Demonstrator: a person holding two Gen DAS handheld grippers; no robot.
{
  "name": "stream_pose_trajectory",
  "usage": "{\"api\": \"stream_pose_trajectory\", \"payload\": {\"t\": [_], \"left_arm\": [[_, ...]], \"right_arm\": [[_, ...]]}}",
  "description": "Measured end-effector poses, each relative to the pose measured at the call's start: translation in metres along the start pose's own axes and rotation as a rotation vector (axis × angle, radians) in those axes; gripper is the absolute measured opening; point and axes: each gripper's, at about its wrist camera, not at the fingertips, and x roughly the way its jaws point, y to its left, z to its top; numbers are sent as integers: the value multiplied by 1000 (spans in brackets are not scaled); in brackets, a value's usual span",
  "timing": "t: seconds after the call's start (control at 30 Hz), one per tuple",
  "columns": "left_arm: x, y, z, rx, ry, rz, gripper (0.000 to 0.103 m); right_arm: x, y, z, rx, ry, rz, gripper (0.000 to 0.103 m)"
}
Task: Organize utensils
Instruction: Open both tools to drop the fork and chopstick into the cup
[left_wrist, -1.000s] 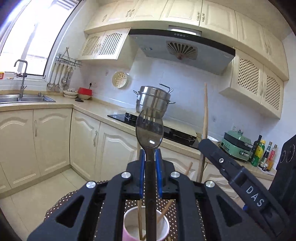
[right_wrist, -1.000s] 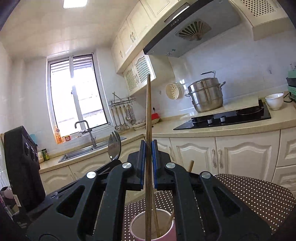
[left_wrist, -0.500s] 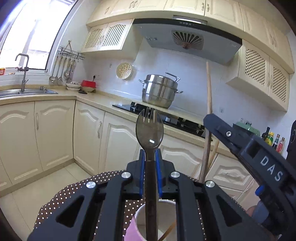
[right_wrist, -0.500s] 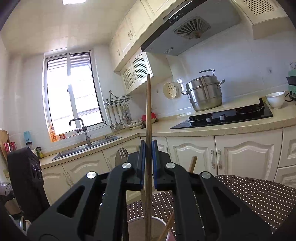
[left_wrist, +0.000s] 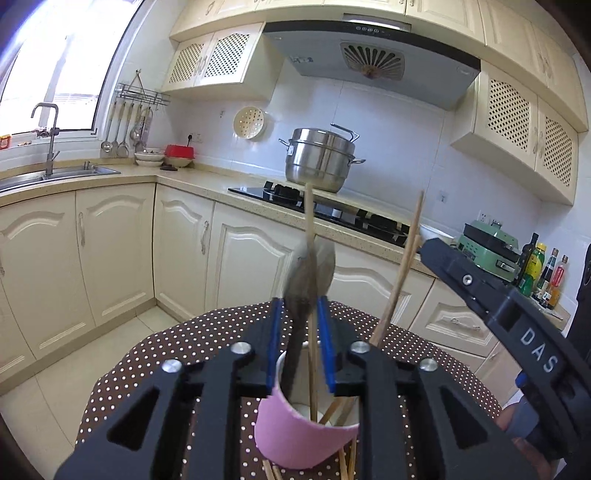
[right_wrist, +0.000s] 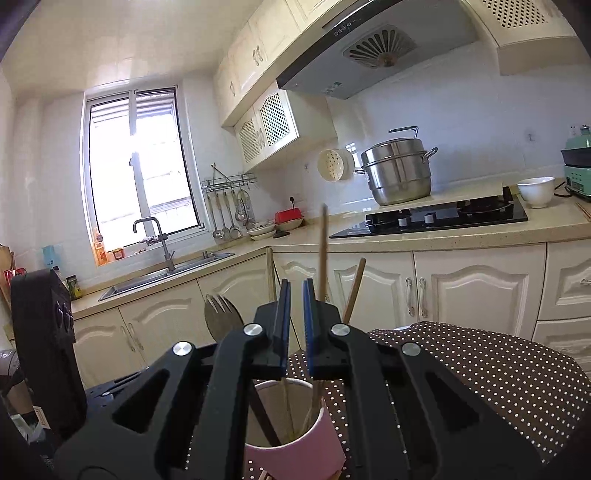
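Low in both frames, the pink cup (left_wrist: 295, 439) holds the spork (right_wrist: 221, 317) and chopsticks (right_wrist: 323, 251). The left gripper (left_wrist: 301, 332) and right gripper (right_wrist: 295, 325) have both released, jaws parted above the cup on the dotted table (left_wrist: 177, 347).

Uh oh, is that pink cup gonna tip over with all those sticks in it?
Maybe. The pink cup looks light, and tall chopsticks and the spork lean inside it. Both tools, left and right, sit open right above its rim, so a bump might topple it off the dotted table.
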Motion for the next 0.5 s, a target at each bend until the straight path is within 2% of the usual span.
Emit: {"api": "stream_pose_trajectory", "payload": {"t": [0.1, 0.33, 0.5], "left_arm": [[-11, 1, -2, -8, -5, 6, 36], [-30, 6, -1, -17, 11, 37, 39], [-46, 9, -4, 0, 71, 53, 40]], "right_arm": [[-6, 0, -2, 5, 5, -7, 7], [-20, 0, -6, 12, 32, -19, 7], [-34, -5, -9, 32, 85, -50, 8]]}}
